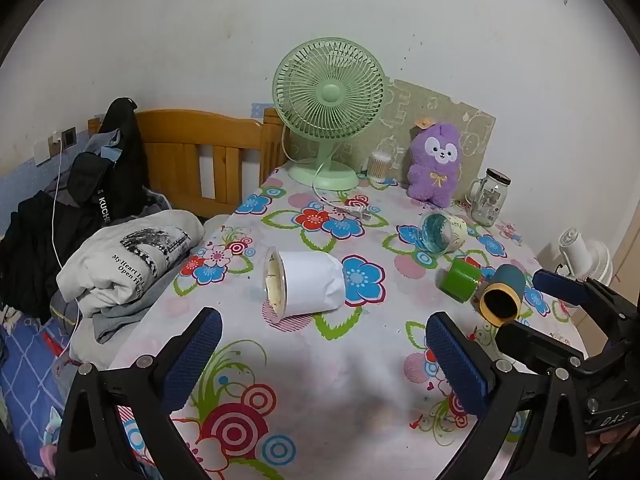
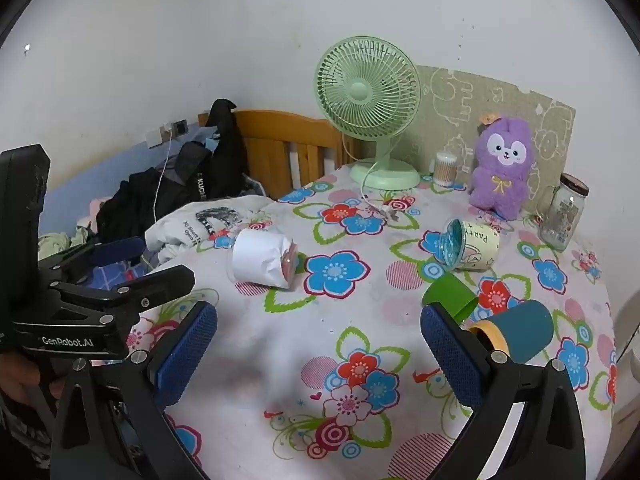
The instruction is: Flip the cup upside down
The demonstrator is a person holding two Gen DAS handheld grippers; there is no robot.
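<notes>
The left tongs stand wide apart with nothing between the blue pads, low in the left wrist view above the flowered worktop. The right tongs are likewise wide and hold nothing, at the bottom of the right wrist view.

Just above the left tongs, at the centre of the frame, a white paper-wrapped cup lies on its side, its mouth facing the left of the frame. At the lower right of the right wrist view, just beside the right pad, a teal cup with a yellow rim lies on its side; a green cup lies touching it, above and to the left. Further up, right of centre, a cream patterned cup with a blue inside also lies tipped over.

Along the wall at the top stand a green fan, a purple plush toy and a glass jar. Folded clothes sit at the left of the frame beside the worktop.
</notes>
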